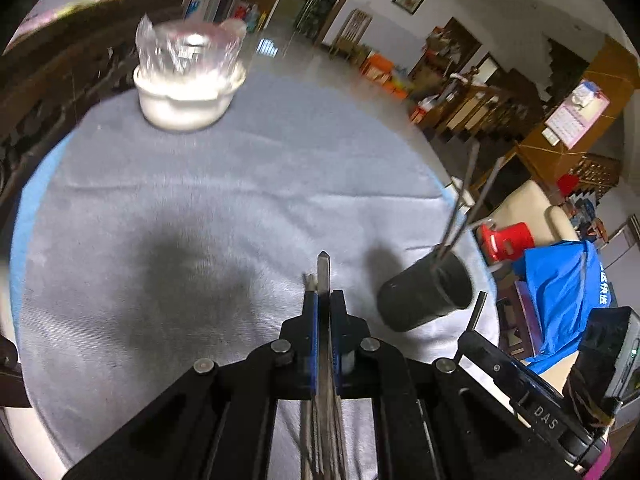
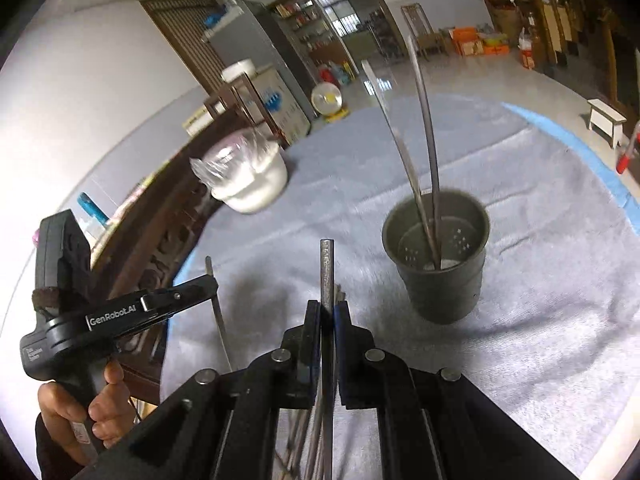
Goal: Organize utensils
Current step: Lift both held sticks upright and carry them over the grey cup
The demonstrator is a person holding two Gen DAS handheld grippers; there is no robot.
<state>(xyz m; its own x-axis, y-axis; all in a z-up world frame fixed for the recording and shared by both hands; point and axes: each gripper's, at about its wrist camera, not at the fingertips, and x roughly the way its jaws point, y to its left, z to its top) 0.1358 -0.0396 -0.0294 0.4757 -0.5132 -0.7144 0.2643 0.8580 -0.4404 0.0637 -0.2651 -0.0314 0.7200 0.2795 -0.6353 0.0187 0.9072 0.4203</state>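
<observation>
A dark utensil holder cup (image 2: 438, 256) stands on the grey cloth (image 2: 540, 264) with two metal utensil handles (image 2: 428, 152) leaning in it. It shows in the left wrist view (image 1: 428, 292) at right. My left gripper (image 1: 324, 300) is shut on a flat metal utensil handle (image 1: 323, 272) whose tip points forward, left of the cup. My right gripper (image 2: 328, 308) is shut on a metal utensil handle (image 2: 327, 272), just left of and nearer than the cup. More metal utensil ends show below both grippers. The left gripper also shows in the right wrist view (image 2: 212, 280).
A white bowl covered with clear plastic wrap (image 1: 188, 84) sits at the far side of the cloth; it also shows in the right wrist view (image 2: 248, 176). A dark carved wooden rail (image 2: 160, 240) runs along the table's left. The cloth's blue edge (image 2: 580, 148) is at right.
</observation>
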